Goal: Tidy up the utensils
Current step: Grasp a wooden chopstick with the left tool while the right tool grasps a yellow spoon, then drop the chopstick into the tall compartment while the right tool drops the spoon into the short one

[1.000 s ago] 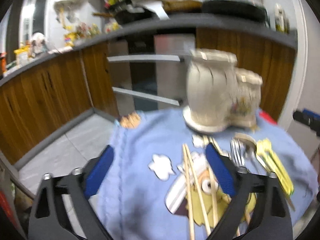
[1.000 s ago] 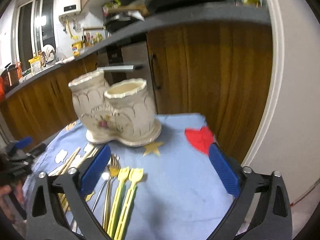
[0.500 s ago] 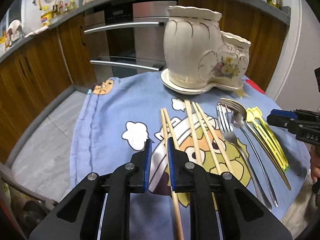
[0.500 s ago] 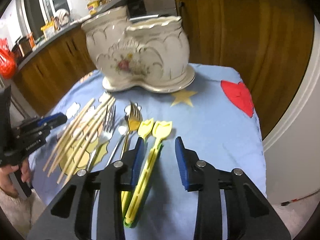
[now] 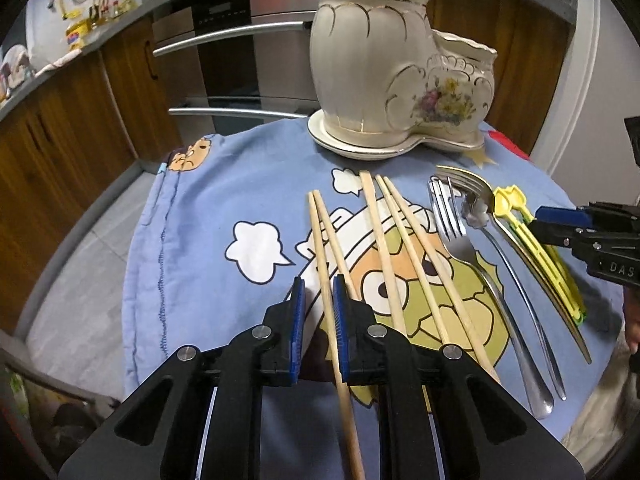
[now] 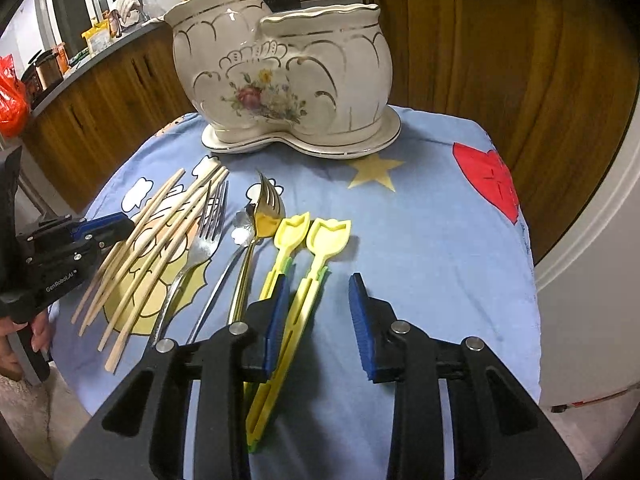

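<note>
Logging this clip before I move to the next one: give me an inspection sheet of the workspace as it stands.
Surface: small table under a blue cartoon-print cloth.
Job's things: cream two-pot ceramic holder on its base at the far side; five wooden chopsticks, a silver fork, a small spoon, a gold spork and two yellow plastic utensils lie flat in a row.
Clutter: nothing seen.
Grippers: left claw nearly closed around one chopstick, contact unclear; right claw open, low over the yellow utensils.
Cables: nothing seen.
Surroundings: wooden kitchen cabinets, oven front, crowded countertop.
</note>
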The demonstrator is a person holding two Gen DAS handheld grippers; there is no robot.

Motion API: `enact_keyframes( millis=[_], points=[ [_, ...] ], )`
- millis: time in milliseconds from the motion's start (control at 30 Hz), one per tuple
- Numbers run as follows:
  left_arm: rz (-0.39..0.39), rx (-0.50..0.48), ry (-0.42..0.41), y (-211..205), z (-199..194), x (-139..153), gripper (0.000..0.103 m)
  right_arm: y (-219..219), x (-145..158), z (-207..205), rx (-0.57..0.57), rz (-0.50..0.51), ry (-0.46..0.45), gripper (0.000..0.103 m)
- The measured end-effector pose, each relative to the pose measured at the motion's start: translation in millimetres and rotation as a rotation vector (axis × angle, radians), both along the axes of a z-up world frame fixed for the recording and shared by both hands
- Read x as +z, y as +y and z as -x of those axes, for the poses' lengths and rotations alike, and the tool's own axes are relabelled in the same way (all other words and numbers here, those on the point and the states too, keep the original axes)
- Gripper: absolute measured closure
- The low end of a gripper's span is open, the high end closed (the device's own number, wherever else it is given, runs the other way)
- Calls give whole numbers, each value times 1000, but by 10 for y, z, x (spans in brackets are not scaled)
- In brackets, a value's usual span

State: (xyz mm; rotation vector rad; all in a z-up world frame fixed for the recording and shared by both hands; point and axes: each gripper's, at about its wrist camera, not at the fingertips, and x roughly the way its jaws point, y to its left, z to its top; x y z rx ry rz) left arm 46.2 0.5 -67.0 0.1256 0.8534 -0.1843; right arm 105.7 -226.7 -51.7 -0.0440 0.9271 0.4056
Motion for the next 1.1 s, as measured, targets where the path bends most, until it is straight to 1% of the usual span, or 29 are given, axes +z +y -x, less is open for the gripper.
enact_keyframes(
  millis=[133,200,300,367,467,533,600,667,767,800,833,900,1000,1100],
  points=[
    [-50,-8,10,-87,-62,0,88,37,-15,-43,2,14,-14,79],
    [-53,-11,22,-102,-106,8,88,43,-14,-64,9,15,-15,86],
    [-36,-13,38,-87,-162,16,89,9,-11,-78,6,2,-20,92],
    [-38,1,29,-65,-163,11,98,-20,0,-84,4,-29,-25,93],
    [-3,9,24,-23,-152,13,98,-100,66,-68,-3,-64,-50,93],
    [18,16,17,10,-140,35,98,-162,120,-51,-5,-107,-68,93],
    [46,23,-30,60,-83,140,98,-220,226,-19,-3,-150,-108,93],
    [83,27,-74,112,-42,263,98,-254,329,19,-7,-163,-159,93],
    [149,19,-185,181,69,494,98,-328,524,34,-16,-227,-233,93],
    [189,9,-237,207,113,603,98,-338,603,19,-20,-245,-262,93],
    [221,5,-278,219,135,706,98,-357,685,0,-21,-257,-295,93],
    [260,-7,-347,223,154,872,98,-353,838,-55,-22,-276,-346,93],
    [297,-23,-422,151,77,1116,98,-299,1147,-240,-6,-347,-433,93],
    [358,-39,-503,84,-93,1363,98,-217,1307,-458,7,-398,-489,93]
  ],
)
